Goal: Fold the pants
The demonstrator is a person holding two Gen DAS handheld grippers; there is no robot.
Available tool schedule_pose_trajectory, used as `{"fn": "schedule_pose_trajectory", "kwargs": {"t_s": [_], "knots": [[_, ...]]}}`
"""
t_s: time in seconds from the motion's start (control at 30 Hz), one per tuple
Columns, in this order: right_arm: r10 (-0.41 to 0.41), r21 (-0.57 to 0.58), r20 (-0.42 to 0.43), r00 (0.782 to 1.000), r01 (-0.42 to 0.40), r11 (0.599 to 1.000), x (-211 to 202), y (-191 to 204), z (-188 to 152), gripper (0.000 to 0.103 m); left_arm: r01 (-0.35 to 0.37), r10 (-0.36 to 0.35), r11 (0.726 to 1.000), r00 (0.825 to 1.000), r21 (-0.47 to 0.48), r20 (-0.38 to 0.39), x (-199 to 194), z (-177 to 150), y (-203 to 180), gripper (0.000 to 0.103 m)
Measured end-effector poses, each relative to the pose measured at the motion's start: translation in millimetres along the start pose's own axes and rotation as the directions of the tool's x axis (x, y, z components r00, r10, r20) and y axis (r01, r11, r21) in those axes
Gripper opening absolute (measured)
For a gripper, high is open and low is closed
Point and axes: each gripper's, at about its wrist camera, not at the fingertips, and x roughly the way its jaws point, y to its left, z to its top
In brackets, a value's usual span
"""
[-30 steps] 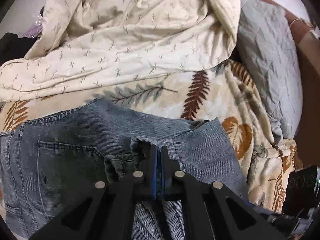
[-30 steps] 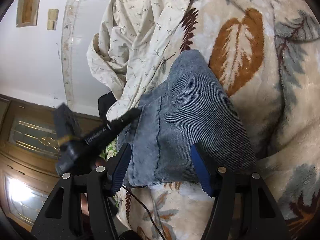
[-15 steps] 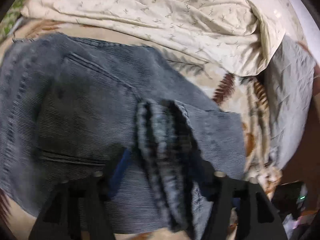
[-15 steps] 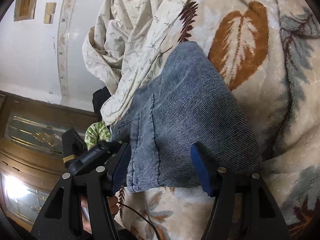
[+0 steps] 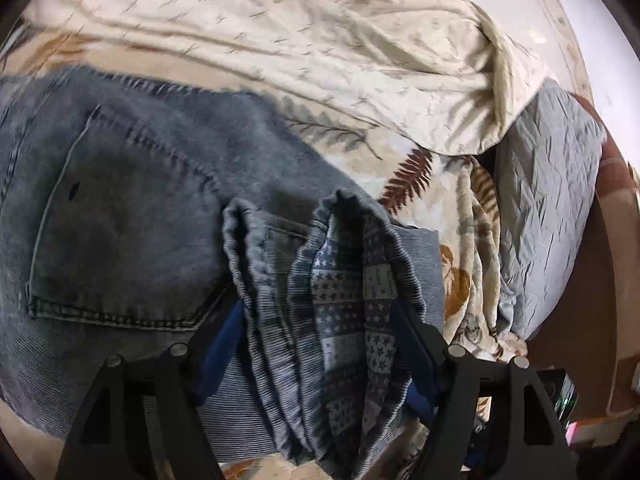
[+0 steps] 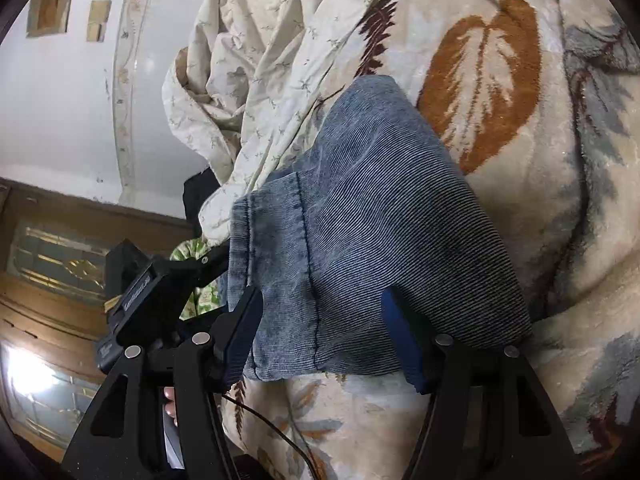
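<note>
The left gripper point(image 5: 320, 340), clamped on the hem of the pants point(image 5: 132, 216) a second ago, is now standing spread wide, and the hem is lying loose on the denim. The right gripper point(image 6: 322, 336) is staying released too, straddling the folded end on the leaf-patterned blanket point(image 6: 520, 128). This fold is probably placed, and smoothing is coming next.

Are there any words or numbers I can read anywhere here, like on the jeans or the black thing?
Nothing reads clearly.
Black left gripper, seen from the right wrist: pale lettering on its side, too blurred to read.
Star-patterned lining inside the blue-grey denim jeans: bands with faint marks, perhaps print, too small to read.
Jeans' outside, both views: no label or brand visible.
</note>
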Motion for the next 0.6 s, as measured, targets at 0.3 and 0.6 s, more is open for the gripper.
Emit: {"fn": "schedule_pose_trajectory", "kwargs": {"t_s": [0.3,0.6], "knots": [[-0.208,-0.202,-0.026,0.978,0.198,0.959,23.8,20.1,-16.8,0.059,0.084,-0.084,0.996,0.996,-0.008,-0.005,-8.2,-5.8,-0.2,0.078],[-0.295,-0.368,0.056,0.954,0.294,0.882,35.0,47.6,-35.3,0.065,0.104,-0.104,0.995,0.995,-0.011,0.007,-15.1,-10.9,4.1,0.087]]}}
